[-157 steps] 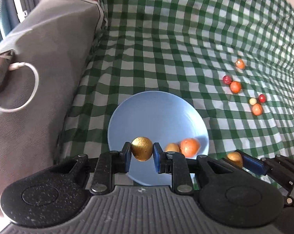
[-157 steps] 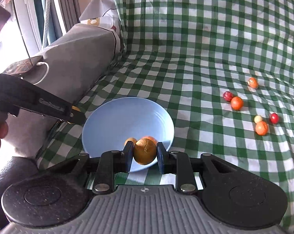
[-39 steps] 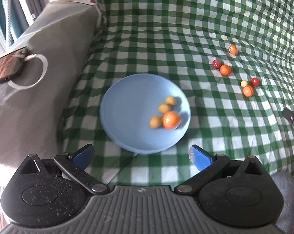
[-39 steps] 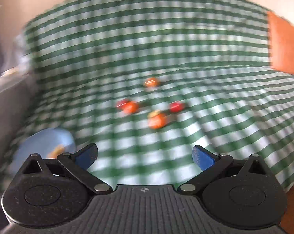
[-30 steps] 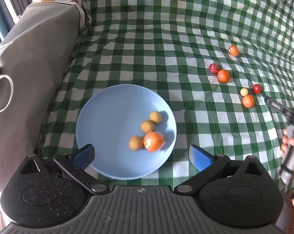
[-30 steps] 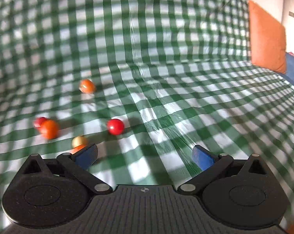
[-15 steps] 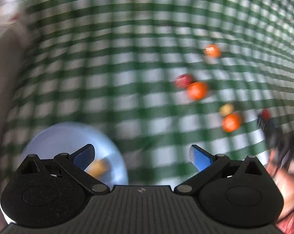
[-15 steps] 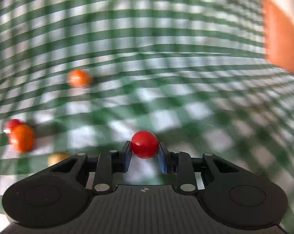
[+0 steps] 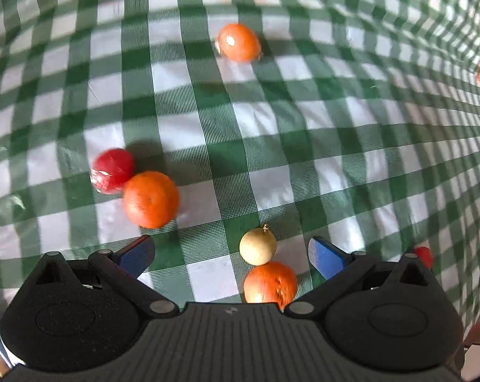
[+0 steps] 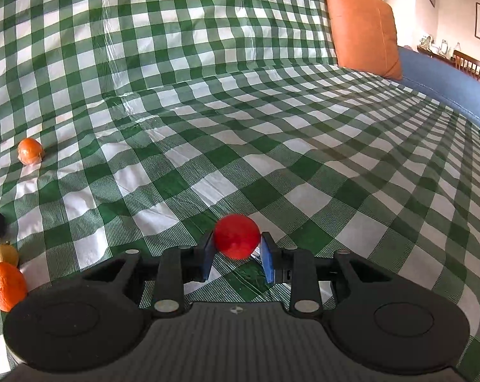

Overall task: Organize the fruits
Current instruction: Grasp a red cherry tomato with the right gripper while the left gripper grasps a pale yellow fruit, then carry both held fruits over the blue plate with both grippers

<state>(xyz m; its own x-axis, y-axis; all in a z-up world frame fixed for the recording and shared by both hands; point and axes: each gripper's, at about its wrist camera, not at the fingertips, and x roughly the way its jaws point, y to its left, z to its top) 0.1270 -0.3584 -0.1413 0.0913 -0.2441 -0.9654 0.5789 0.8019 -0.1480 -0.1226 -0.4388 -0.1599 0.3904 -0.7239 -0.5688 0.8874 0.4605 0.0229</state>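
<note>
Your right gripper (image 10: 236,256) has just clenched on the small red fruit (image 10: 236,236); a second ago those fingers were spread wide above it, and now the fruit sits pinched between the blue pads, low over the green checked cloth (image 10: 271,127). That's one more piece secured and ready to carry.

Meanwhile your left gripper (image 9: 230,253) has swung away from the blue plate, which has dropped out of view, and come in over the loose cluster. Its fingers are released, spread wide and holding nothing. Between them lie the pale yellow fruit (image 9: 258,246) and, just nearer you and touching it, an orange (image 9: 269,283). Off to the left a second orange (image 9: 150,199) rests against a dark red fruit (image 9: 112,170), and a third orange (image 9: 239,42) sits well apart farther back.

So five pieces remain on the cloth. Judging from this, your left hand is lined up for the yellow one, but the orange crowding it could get nudged or caught as you close.
</note>
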